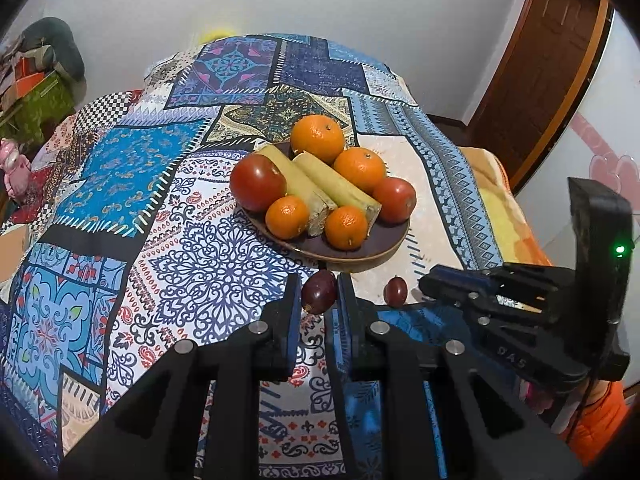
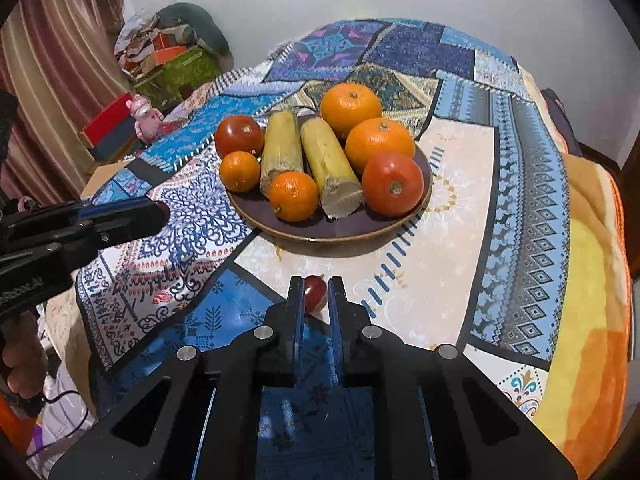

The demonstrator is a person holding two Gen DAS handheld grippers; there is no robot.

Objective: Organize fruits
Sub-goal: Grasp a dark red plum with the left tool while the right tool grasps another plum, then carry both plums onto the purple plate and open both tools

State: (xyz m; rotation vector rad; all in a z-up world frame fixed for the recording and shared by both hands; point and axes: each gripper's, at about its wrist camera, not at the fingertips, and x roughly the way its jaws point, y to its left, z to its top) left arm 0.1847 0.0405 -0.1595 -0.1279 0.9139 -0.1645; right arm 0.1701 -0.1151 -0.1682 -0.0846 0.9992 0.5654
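Two dark grapes lay on the patterned cloth [image 1: 132, 184] at six o'clock of the fruit plate [image 1: 384, 246], the left gripper [image 1: 319, 292] narrowed around one grape [image 1: 319, 291] and the right gripper [image 2: 313, 294] around the other grape [image 2: 314, 292], seemingly poised to carry both onto the plate.

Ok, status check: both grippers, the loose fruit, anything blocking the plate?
Left gripper brackets a dark purple grape; contact unclear. Right gripper brackets a red grape, likewise. Both grapes on the patterned cloth, short of the full brown plate. Path clear.
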